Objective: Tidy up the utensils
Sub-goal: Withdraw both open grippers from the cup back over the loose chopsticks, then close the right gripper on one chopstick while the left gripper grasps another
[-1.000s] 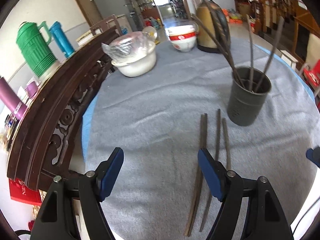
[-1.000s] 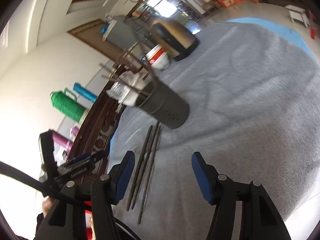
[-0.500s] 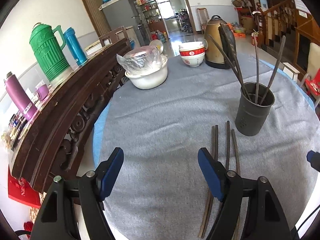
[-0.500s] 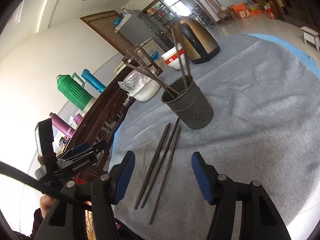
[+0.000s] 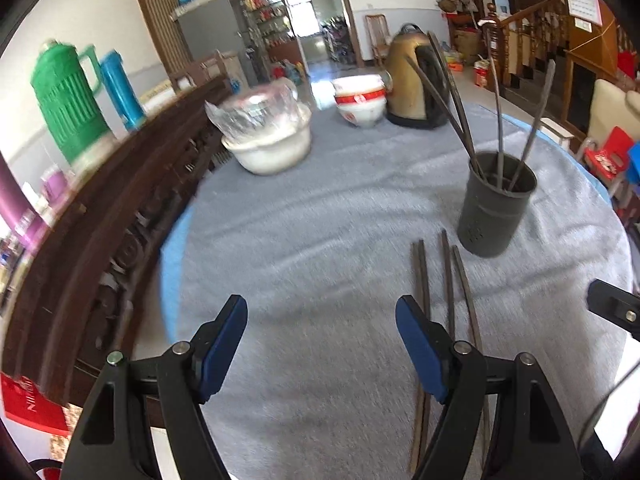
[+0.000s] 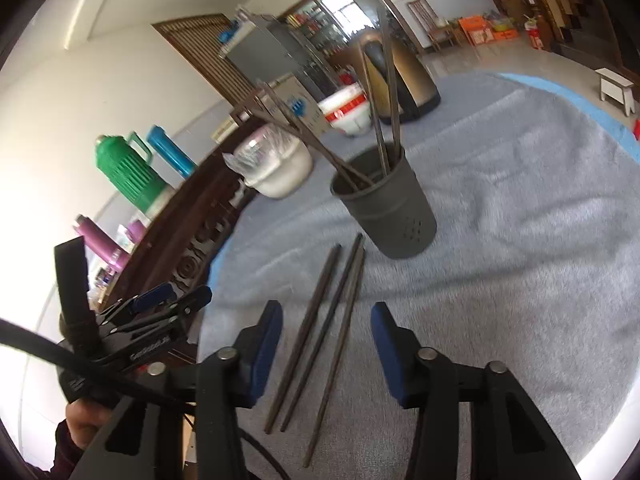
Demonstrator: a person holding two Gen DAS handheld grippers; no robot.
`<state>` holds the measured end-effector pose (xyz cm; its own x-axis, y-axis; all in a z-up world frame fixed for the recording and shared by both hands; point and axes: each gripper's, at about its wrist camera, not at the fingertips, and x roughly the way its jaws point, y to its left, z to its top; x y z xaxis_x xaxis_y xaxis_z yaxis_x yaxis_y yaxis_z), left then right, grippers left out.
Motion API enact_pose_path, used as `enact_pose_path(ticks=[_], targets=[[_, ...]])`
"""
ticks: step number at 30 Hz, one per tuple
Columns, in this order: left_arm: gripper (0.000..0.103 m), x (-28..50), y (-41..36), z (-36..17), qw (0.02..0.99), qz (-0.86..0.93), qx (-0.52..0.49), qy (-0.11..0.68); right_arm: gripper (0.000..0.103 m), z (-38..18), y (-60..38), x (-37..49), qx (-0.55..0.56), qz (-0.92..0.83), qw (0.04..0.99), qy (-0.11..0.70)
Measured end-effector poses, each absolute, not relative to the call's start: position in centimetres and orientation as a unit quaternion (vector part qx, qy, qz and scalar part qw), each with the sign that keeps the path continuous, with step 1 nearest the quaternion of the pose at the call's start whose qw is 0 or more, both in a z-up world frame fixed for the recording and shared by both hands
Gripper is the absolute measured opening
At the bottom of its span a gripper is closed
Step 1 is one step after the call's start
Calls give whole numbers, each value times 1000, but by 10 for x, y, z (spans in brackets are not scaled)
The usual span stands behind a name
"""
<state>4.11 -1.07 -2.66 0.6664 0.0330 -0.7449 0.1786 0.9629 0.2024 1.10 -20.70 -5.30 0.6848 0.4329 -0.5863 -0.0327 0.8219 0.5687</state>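
- Three loose chopsticks [image 6: 328, 328] lie side by side on the grey tablecloth [image 6: 520, 248], just in front of the dark utensil cup [image 6: 386, 208]; in the left wrist view I count the same three [image 5: 448, 280], their far tips near the foot of the cup [image 5: 494, 204].
- Five sticks stand in the cup as far as I can count from the right wrist view, three leaning left and two more upright; the left wrist view shows about the same, though overlap makes me unsure.
- My right gripper [image 6: 326, 354] has just been narrowing its jaws. Compared with a second ago, the loose chopsticks now lie between its blue pads rather than off to the left, but the pads do not touch them, so nothing is held.
- I read that as lining up for the next pick, with the stowing into the cup not yet begun for these three.
- My left gripper [image 5: 320, 350] stays spread wide and empty over bare cloth, left of the chopsticks; its view has tilted up since a second ago, showing more of the room.
- One gold kettle [image 5: 414, 84], one red-and-white bowl [image 5: 360, 102], and one white pot covered with plastic [image 5: 268, 136] sit at the far side of the table.
- Two flasks, one green [image 5: 66, 104] and one blue [image 5: 120, 88], stand beyond the dark carved wooden rail [image 5: 100, 220].
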Motion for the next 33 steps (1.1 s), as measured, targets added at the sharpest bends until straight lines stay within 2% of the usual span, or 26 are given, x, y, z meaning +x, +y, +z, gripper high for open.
enact_pose_path(ticks=[3, 8, 15, 23, 33], targets=[[77, 42, -2, -41, 891, -69, 108, 435, 39, -59, -196, 16, 251, 115, 877, 394], [77, 44, 14, -55, 880, -93, 66, 461, 35, -71, -183, 31, 231, 93, 871, 423], [77, 48, 35, -71, 863, -117, 24, 491, 20, -87, -166, 73, 205, 69, 862, 459], [77, 49, 51, -82, 851, -124, 8, 509, 16, -106, -148, 117, 180, 44, 852, 489], [77, 65, 43, -89, 833, -164, -6, 528, 10, -124, -140, 131, 176, 29, 835, 521]])
